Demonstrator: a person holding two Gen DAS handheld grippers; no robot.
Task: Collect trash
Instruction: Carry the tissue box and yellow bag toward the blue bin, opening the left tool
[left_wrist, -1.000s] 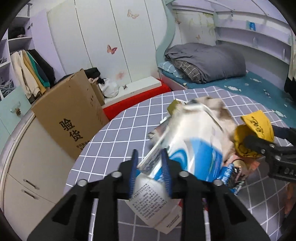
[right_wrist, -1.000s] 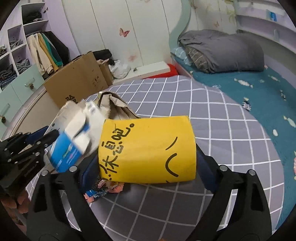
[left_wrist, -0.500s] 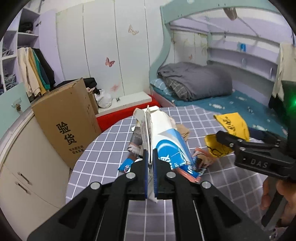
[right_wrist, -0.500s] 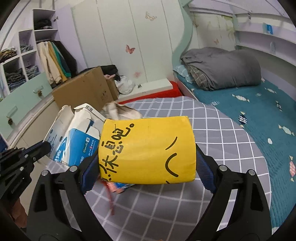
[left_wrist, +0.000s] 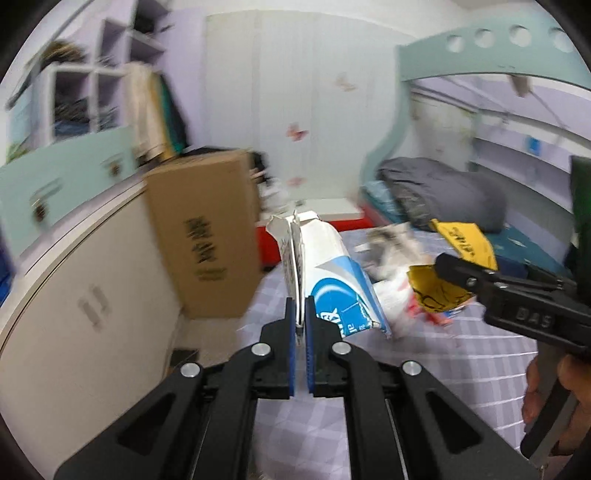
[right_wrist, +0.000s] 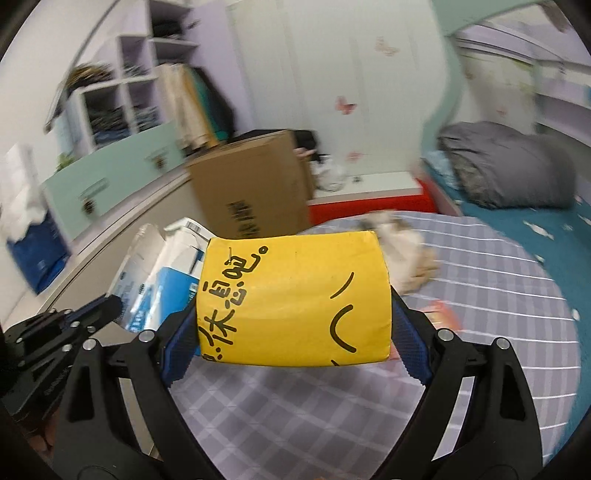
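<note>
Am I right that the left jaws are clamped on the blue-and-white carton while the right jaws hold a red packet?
Not quite. The left gripper does clamp the blue-and-white carton, but the right gripper holds a yellow packet with black writing, not a red one. The right wrist view shows it.

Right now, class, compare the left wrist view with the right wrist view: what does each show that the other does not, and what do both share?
Only the left wrist view shows the left gripper pinching the thin edge of the flattened white-and-blue paper carton, plus a hand on the other tool.

Only the right wrist view shows the right gripper clamping the yellow paper bag with black writing across its width.

Both share the brown cardboard box and the grey checked tablecloth.
</note>
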